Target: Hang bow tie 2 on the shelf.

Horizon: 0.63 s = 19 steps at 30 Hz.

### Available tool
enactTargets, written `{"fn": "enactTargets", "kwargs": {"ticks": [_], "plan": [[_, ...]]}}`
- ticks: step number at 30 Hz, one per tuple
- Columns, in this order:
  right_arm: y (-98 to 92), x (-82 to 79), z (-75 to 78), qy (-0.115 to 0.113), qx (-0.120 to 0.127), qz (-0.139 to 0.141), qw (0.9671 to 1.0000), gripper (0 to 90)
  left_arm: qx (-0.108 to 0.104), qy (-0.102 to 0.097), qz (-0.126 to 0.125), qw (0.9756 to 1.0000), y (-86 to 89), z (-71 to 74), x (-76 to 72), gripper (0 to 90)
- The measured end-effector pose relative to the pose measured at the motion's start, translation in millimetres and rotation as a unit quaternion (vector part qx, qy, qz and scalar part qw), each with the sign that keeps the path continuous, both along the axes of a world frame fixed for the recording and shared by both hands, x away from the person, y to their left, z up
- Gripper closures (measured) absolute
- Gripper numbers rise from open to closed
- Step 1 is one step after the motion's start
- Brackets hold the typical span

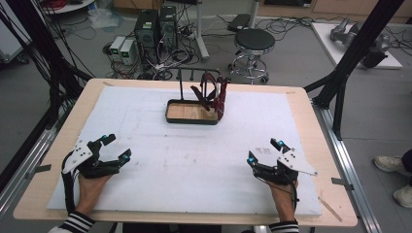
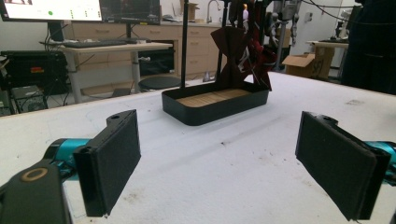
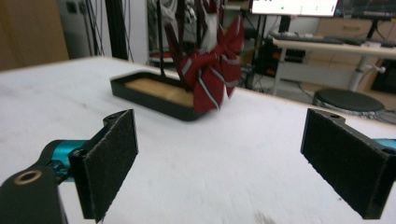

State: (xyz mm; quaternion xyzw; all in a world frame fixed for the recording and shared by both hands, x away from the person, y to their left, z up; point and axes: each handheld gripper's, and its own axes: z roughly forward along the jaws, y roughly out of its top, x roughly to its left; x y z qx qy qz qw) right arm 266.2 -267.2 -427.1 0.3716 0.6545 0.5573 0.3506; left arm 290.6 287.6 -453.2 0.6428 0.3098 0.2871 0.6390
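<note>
A black tray (image 1: pixel 191 119) with a wooden floor and an upright black rack stands at the far middle of the white mat. Dark red bow ties (image 1: pixel 214 93) with pale stripes hang from the rack over the tray's right end; they show as bow ties (image 3: pixel 208 70) in the right gripper view and as bow ties (image 2: pixel 238 49) in the left one. My left gripper (image 1: pixel 118 147) rests open near the front left, nothing between its pads. My right gripper (image 1: pixel 264 151) is open near the front right, jaws wide and empty, pointing toward the tray (image 3: pixel 152 95).
The white mat (image 1: pixel 194 160) covers most of the wooden table (image 1: pixel 311 121). Beyond the table's far edge stand a black stool (image 1: pixel 253 41) and computer boxes (image 1: pixel 154 29) with cables. A black frame leg (image 1: pixel 350 53) rises at the right.
</note>
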Motion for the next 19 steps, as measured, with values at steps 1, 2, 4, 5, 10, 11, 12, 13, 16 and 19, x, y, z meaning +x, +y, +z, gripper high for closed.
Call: {"fn": "enactTargets", "kwargs": {"ticks": [1, 2, 4, 5, 10, 11, 12, 13, 16, 19], "plan": [[0.0, 0.0, 0.0, 0.0, 0.0, 0.0, 1.0, 10.2, 0.0, 0.001, 0.0, 1.0, -0.2, -0.1, 0.0, 14.3], [-3.5, -1.7, -4.4, -0.005, 0.012, -0.002, 0.9999, 10.2, 0.002, 0.0, -0.001, 1.0, -0.2, 0.0, 0.1, 14.3], [-8.5, -2.9, -11.2, -0.006, 0.022, -0.004, 0.9997, 10.2, 0.003, 0.0, 0.0, 1.0, -0.5, 0.0, -0.1, 14.3], [-9.6, -4.0, -14.4, -0.012, 0.023, -0.004, 0.9996, 10.2, 0.003, 0.0, 0.0, 1.0, -0.4, 0.0, -0.1, 14.3], [-9.1, -6.4, -25.1, -0.021, 0.02, -0.003, 0.9996, 10.2, 0.002, 0.0, 0.001, 1.0, -0.3, 0.0, -0.2, 14.3], [-8.7, -6.6, -24.9, -0.026, 0.019, -0.003, 0.9995, 10.2, 0.002, -0.001, 0.001, 1.0, -0.3, 0.0, -0.2, 14.3], [-8.5, -7.4, -24.6, -0.027, 0.022, -0.002, 0.9994, 10.2, 0.002, 0.0, 0.002, 1.0, -0.3, 0.0, -0.2, 14.3], [-8.8, -7.7, -24.6, -0.024, 0.024, -0.002, 0.9994, 10.2, 0.002, 0.0, 0.002, 1.0, -0.3, 0.0, -0.2, 14.3], [-9.9, -7.6, -25.6, -0.028, 0.028, -0.003, 0.9992, 10.2, 0.002, 0.0, 0.002, 1.0, -0.5, -0.1, -0.1, 14.3], [-10.5, -7.9, -25.9, -0.031, 0.03, -0.005, 0.9991, 10.2, 0.0, 0.0, 0.004, 1.0, -0.7, -0.2, -0.4, 14.3]]}}
